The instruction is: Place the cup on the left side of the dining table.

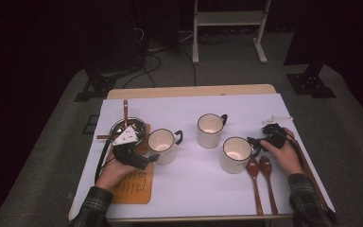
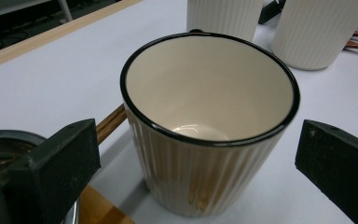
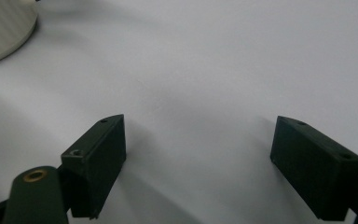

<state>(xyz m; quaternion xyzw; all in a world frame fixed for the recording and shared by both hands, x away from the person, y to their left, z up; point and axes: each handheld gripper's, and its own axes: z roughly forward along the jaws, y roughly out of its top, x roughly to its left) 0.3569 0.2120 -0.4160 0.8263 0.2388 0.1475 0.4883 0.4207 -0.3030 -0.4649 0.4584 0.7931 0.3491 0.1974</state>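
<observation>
— Where was the left claw (image 2: 196,154)?

— Spread wide around the leftmost mug (image 2: 209,121), one jaw on each side, neither touching it. The mug stood upright on the desk (image 1: 189,175), beside the wooden board (image 1: 134,189).

— And the right claw (image 3: 198,163)?

— Spread too, pinching nothing, low over bare desk near the right mug (image 1: 236,154).

Two brown wooden spoons (image 1: 261,179) lay side by side near the desk's (image 1: 189,184) front edge; a flat wooden board (image 1: 134,187) rested at its left, beside a dark metal bowl (image 1: 139,126)
</observation>
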